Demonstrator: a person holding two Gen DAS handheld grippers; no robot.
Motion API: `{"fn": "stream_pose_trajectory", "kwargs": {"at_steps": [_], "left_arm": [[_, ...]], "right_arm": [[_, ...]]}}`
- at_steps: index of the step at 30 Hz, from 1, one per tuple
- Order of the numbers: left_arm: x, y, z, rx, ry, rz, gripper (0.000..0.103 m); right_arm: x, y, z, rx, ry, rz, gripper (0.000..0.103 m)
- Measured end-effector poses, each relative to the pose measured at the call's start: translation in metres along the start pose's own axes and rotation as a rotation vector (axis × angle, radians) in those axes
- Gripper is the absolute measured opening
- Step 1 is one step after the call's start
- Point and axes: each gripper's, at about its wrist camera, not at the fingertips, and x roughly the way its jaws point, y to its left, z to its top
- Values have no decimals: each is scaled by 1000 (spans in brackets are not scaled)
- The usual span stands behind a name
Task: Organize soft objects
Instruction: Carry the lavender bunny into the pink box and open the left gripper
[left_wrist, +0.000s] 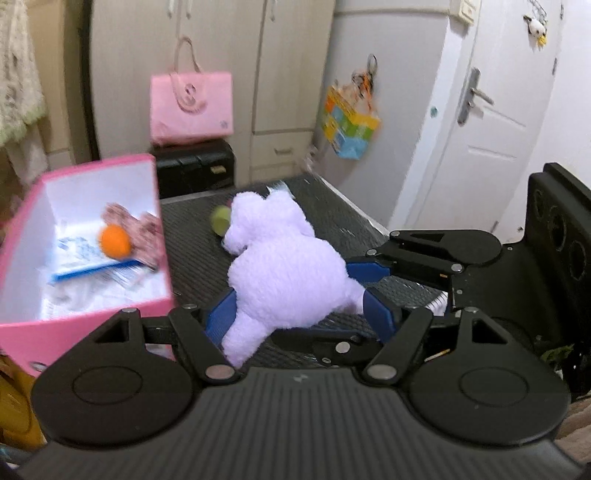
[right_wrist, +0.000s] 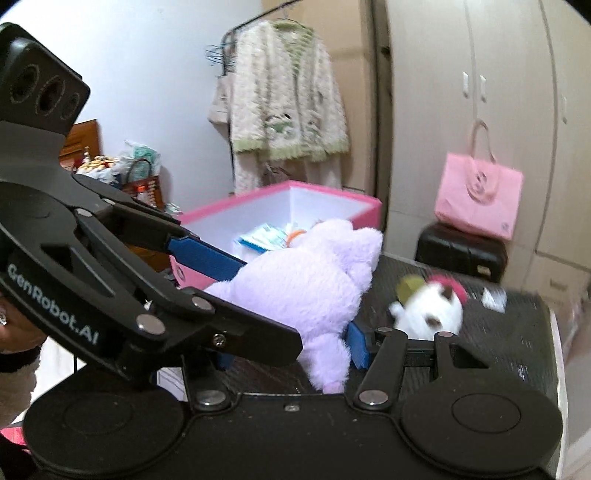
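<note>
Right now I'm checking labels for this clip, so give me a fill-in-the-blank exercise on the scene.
1. Both tongs, left and right, grip the ____ plush.
2. The orange ball lies inside the ____ box.
3. A pink ____ rests on the black case.
4. The green ball lies on the ____ mat.

Answers: purple; pink; bag; black

Seen beside the pink open-topped box (left_wrist: 92, 236), the left gripper (left_wrist: 301, 306) is matte black plastic: a ribbed body, two round discs, triangular-cutout linkage arms with silver rivets, and blue textured finger pads (left_wrist: 380, 314). The right gripper (right_wrist: 291, 336) matches; white "GenRobot.AI" lettering marks the other unit's side.
</note>
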Motion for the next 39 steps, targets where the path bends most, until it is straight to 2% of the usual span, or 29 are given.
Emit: {"fn": "stream_pose_trajectory", "kwargs": {"at_steps": [6,14,25,33,36,38,39], "left_arm": [[-22,34,6,-57,-45,69,73],[-20,95,17,-165,-71,136,75],[14,170,24,-294,21,176,75],[27,192,16,-328,65,182,75],[17,188,11,-320,10,256,77],[12,187,11,-303,-9,267,77],[8,186,11,-301,-13,262,77]], "right_arm": [[29,20,32,-28,-4,59,63],[84,36,62,-43,-2,150,63],[165,40,79,10,111,216,63],[193,42,78,-8,176,216,64],[195,45,77,-21,201,221,68],[194,48,79,-48,197,197,76],[191,50,79,-69,193,177,76]]}}
